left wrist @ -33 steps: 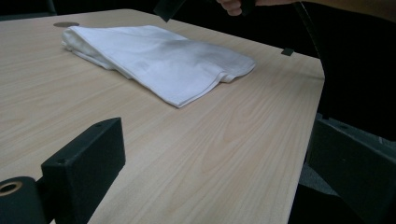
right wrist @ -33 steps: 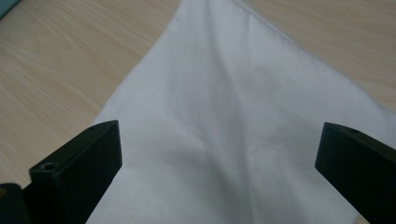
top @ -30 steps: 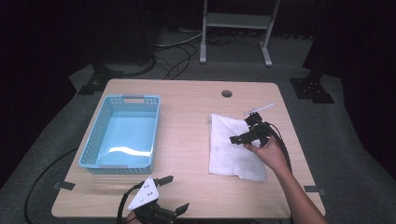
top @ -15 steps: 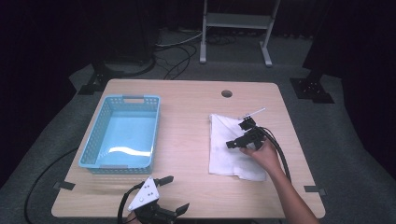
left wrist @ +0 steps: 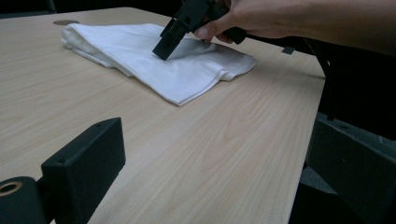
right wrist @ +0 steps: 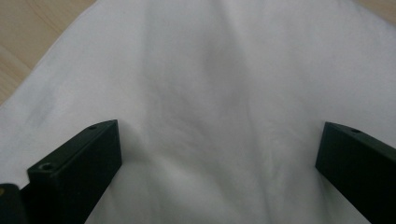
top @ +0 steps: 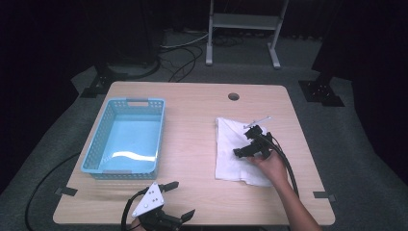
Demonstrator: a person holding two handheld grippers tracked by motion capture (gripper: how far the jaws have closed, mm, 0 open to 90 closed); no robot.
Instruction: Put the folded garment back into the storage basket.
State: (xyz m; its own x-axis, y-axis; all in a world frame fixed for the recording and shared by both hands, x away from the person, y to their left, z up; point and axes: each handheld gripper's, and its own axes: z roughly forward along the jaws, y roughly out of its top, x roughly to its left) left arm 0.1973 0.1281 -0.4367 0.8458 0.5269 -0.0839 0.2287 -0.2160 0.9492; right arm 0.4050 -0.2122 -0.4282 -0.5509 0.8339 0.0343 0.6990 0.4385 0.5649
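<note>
Right claw [top: 242,152] spread wide over folded white cloth [top: 233,149] on table [top: 192,120]; risk it pinches only the top layer. Left claw [top: 180,201] spread, idle at near edge.

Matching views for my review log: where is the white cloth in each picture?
High view: cloth on the table's right half, under the right gripper.
Left gripper view: upper centre, the right gripper above it.
Right gripper view: cloth between the spread jaws.
Shared landmark: the cloth's edge on the wooden table.
</note>
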